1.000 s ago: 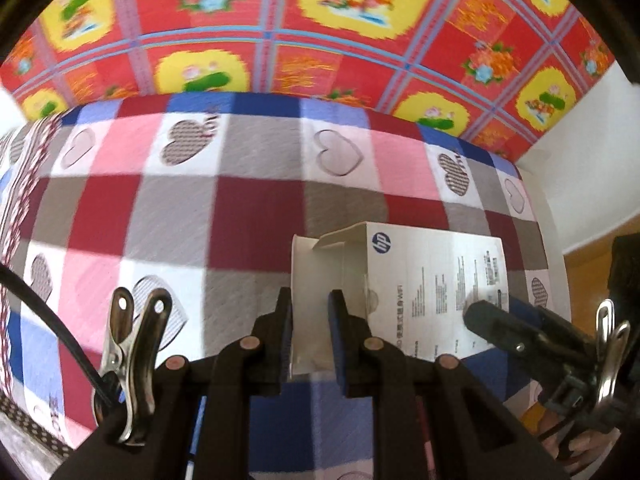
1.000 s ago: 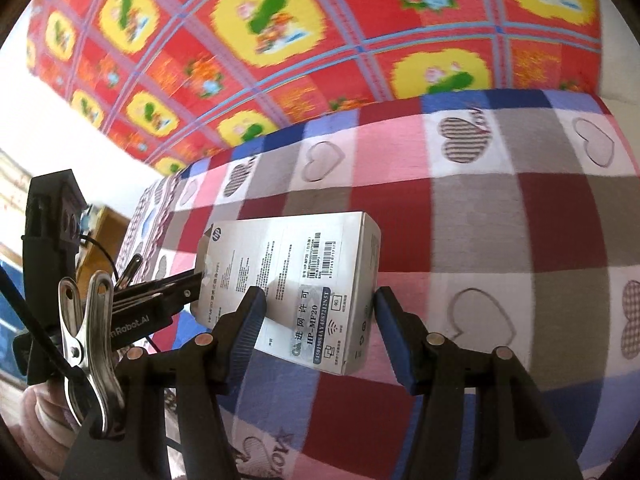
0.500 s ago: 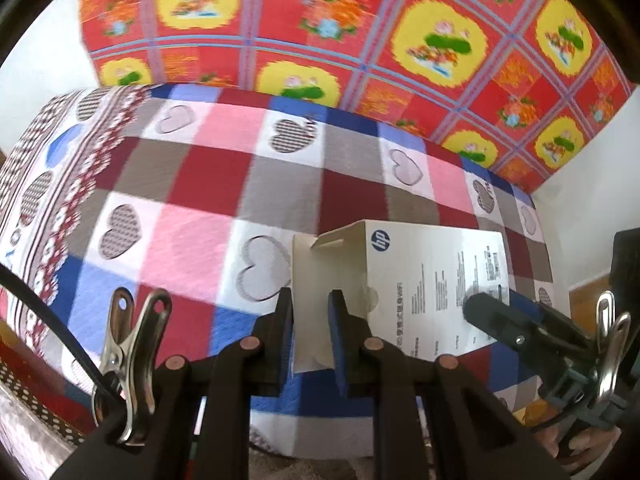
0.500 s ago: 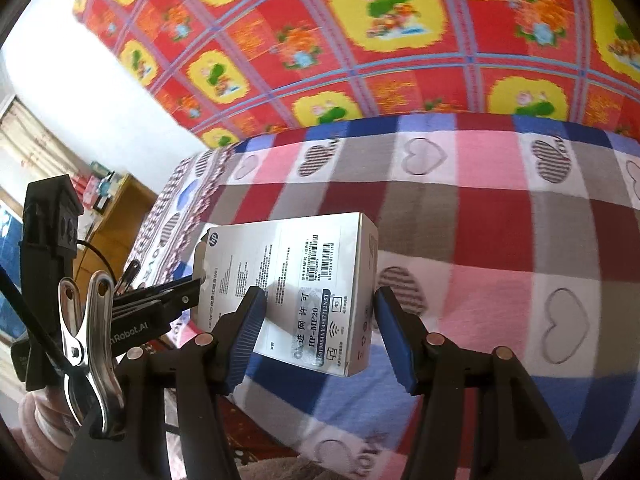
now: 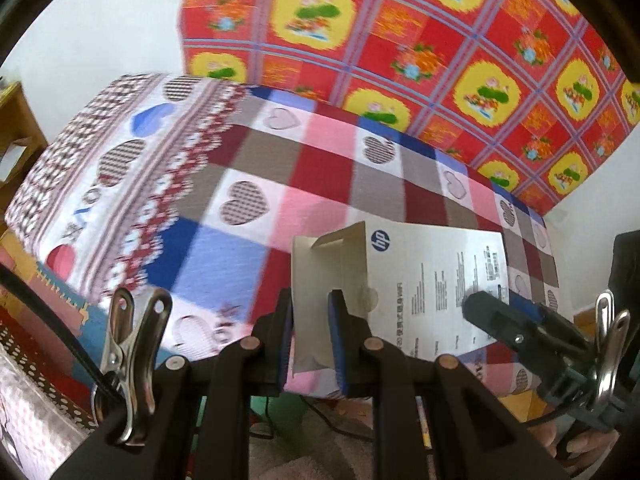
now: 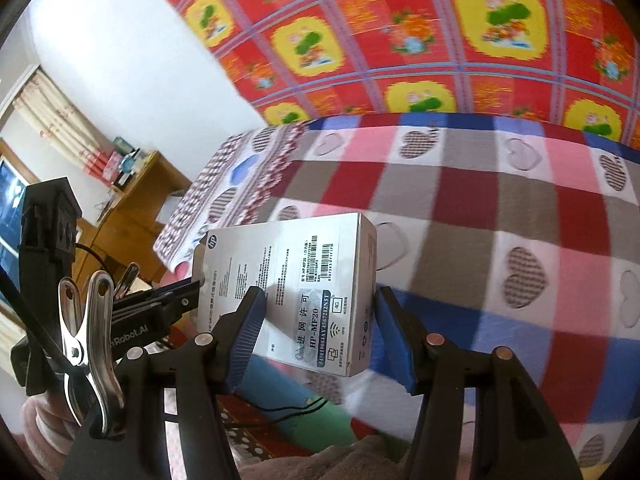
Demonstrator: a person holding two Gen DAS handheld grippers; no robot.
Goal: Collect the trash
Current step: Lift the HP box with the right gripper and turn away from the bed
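Observation:
A white HP carton (image 5: pixel 432 280) hangs in the air over the near edge of the bed, held from both ends. My left gripper (image 5: pixel 311 314) is shut on its opened end flap (image 5: pixel 320 264), which stands between the two blue pads. In the right wrist view the carton (image 6: pixel 304 280) shows its printed label side, and my right gripper (image 6: pixel 320 312) is shut across its width, one pad on each long side. The left gripper's fingertips (image 6: pixel 188 292) reach the carton's far end there. The right gripper's finger (image 5: pixel 484 312) lies against the carton at right.
Below lies a bed (image 5: pixel 320 176) with a checked sheet printed with hearts. A red and yellow floral cloth (image 5: pixel 440 40) hangs on the wall behind it. A wooden cabinet (image 6: pixel 136 196) stands beyond the bed's end. A thin black cable (image 6: pixel 288 408) runs across the floor.
Both grippers have carried the carton together from over the middle of the bed to its edge and slightly up. The bed's end, the floor and the cabinet have come into view.

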